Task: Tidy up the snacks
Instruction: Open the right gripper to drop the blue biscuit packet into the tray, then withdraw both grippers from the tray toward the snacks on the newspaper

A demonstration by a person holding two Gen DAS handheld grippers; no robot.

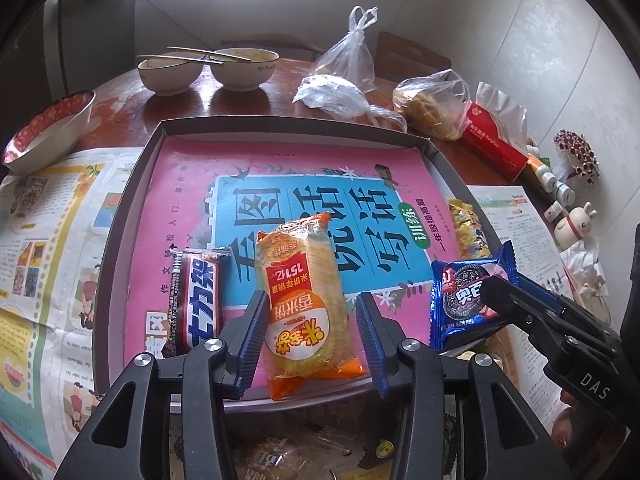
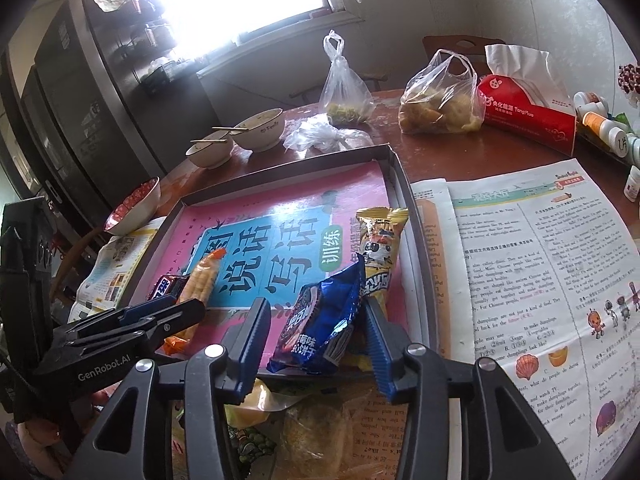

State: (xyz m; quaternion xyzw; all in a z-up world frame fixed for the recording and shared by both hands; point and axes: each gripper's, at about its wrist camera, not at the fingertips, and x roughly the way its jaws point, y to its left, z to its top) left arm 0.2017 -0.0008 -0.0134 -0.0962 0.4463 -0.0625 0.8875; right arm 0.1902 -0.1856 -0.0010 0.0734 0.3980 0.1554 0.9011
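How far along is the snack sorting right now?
Done: chocolate bar, rice cracker pack and yellow snack packet lie in the tray. In hand: left gripper open around the cracker pack; right gripper open around the blue cookie pack. Left: loose snacks in front of the tray.

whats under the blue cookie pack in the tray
The blue cookie pack leans on the yellow snack pack, over the pink book cover lining the tray. Anything directly beneath is hidden.
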